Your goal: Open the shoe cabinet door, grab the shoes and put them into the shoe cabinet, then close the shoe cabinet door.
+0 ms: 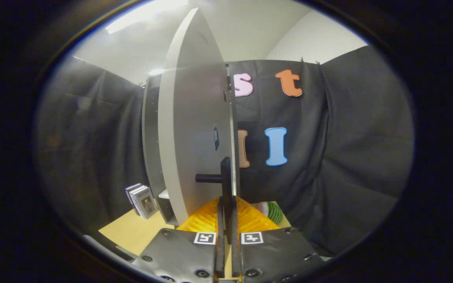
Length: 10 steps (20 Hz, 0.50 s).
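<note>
Far left on the tan tabletop (132, 232): small stack of boxed cards w/ pale borders (142, 200), standing tilted, just left of the cabinet base. Next right: tall grey shoe cabinet body (151, 137), dark edge, upright. Its flat grey cabinet door (195, 129) is swung open toward the camera, seen nearly edge-on; small dark slot approx mid-panel. Black bar door handle (225, 177) sits on the door's right edge, w/ a short black peg sticking out left from it. Gripper (226, 220) is clenched on that handle: both fingers press its lower end, almost no gap between them. Just beyond the fingers, low on the table: ribbed yellow plastic piece (207, 220), partly hidden by door and fingers. Right of it, a green-and-white striped round object (271, 212), can't tell what. Shoes can't be made out.
</note>
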{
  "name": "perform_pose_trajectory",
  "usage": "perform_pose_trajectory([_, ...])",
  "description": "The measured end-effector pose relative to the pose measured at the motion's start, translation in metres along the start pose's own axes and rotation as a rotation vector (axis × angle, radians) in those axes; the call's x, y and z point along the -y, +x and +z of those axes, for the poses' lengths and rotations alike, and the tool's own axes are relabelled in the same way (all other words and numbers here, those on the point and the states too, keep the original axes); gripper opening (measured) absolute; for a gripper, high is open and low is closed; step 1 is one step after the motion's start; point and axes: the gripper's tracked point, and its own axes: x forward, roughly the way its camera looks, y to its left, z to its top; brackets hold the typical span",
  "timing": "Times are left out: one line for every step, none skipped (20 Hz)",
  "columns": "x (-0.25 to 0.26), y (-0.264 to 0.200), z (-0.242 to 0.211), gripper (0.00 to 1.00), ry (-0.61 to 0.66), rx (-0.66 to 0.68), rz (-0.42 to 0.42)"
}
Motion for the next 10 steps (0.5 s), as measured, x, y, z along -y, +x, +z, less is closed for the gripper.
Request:
perform_pose_trajectory([0.009,0.001,0.002,0.05,0.001,0.004,-0.014])
perform_pose_trajectory([0.017,0.002,0.001,0.04,0.008,0.004,-0.026])
perform_pose_trajectory([0.023,0.001,0.0,0.03,0.025,0.005,-0.025])
perform_pose_trajectory([0.025,0.003,0.0,0.03,0.037,0.005,-0.016])
perform_pose_trajectory([0.027,0.004,0.0,0.02,0.04,0.006,-0.009])
perform_pose_trajectory([0.032,0.004,0.0,0.03,0.036,0.005,-0.008])
perform_pose_trajectory([0.034,0.003,0.001,0.02,0.025,0.004,-0.005])
perform_pose_trajectory([0.035,0.001,0.002,0.02,0.009,0.007,-0.002])
perform_pose_trajectory([0.036,-0.001,0.005,0.02,-0.002,0.016,0.004])
perform_pose_trajectory([0.035,-0.004,0.006,0.03,-0.006,0.025,0.011])
